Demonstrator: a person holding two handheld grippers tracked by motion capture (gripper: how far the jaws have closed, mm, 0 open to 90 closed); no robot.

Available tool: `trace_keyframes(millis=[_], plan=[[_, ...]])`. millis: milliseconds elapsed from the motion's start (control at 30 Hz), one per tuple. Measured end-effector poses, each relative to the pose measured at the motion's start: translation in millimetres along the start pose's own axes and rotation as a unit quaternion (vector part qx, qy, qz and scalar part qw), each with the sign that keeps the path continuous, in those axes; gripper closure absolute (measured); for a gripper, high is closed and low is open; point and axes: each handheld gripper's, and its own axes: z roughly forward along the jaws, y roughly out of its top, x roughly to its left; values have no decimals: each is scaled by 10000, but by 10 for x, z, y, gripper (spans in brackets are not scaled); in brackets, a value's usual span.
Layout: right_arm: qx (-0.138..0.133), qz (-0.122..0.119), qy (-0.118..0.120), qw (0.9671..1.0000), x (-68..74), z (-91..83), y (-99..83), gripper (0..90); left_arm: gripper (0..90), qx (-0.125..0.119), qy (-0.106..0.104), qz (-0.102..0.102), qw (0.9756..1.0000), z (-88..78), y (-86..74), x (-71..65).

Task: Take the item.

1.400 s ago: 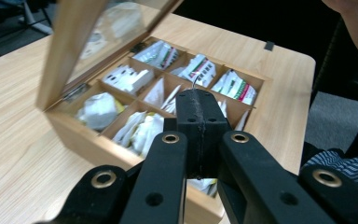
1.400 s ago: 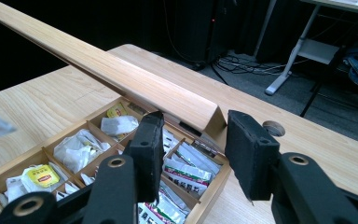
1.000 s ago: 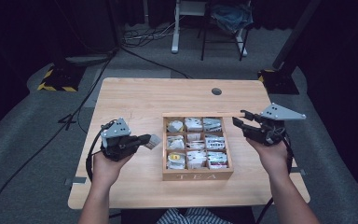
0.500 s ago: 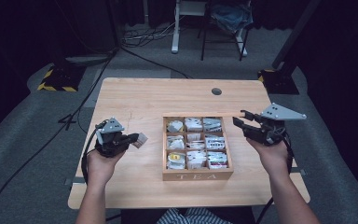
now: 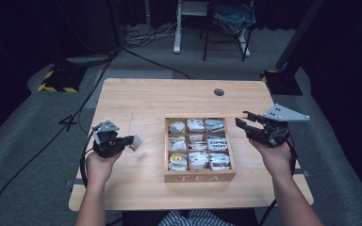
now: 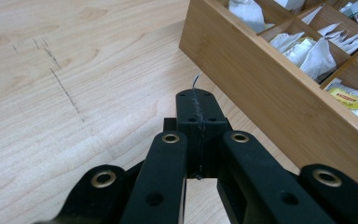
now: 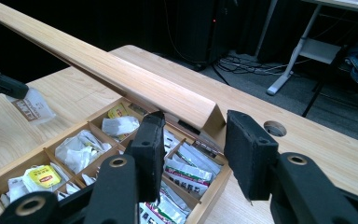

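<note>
Now left hand-held gripper [image 5: 131, 141] pinches tea bag [image 5: 135, 142] (beside box [image 5: 199, 177]).

Tea box [image 5: 199, 176] sits mid-table [image 5: 136, 99], packets [image 5: 195, 125] inside its compartments.

A dark lab or studio: black curtains [image 5: 23, 28], loose cables [image 5: 146, 35] on grey carpet [image 5: 23, 155], hazard-taped stand bases [image 5: 56, 77], one lit tabletop [image 5: 169, 94].

The table [image 5: 146, 101] is pale wood with a round cable hole [image 5: 219, 92] near its far edge; it stands on grey carpet [image 5: 28, 155]; black cables [image 5: 52, 136] trail across the floor at the left; a yellow-and-black striped base [image 5: 56, 80] sits beyond; a white desk frame [image 5: 179, 28] stands against dark surroundings.
</note>
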Motion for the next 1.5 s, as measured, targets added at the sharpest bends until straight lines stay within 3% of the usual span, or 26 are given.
trace_keyframes(millis=[100, 367, 700, 967, 1100, 1300, 1500], plan=[[0, -4, 6, 10000, 1, 0, -2, 574, 900, 61, -91, -110, 9999, 32, -27, 39], [-1, -7, 2, 10000, 3, 0, -3, 574, 900, 206, -68, -245, 9995, 104, -78, 106], [-1, -10, 3, 10000, 3, 0, -3, 573, 894, 282, 38, -275, 9992, 134, -99, 142], [3, -13, 7, 10000, 3, 0, -3, 573, 609, 386, 388, -347, 9979, 184, -97, 152], [3, -12, 12, 10000, 1, 0, -3, 573, 541, 370, 574, -371, 9970, 169, -95, 158], [-2, -8, 19, 10000, -2, 3, -1, 572, 483, 215, 631, -459, 9967, 115, -98, 176], [0, -20, 40, 10000, -6, 5, 1, 568, 475, 197, 528, -233, 9981, 23, 3, 37]])
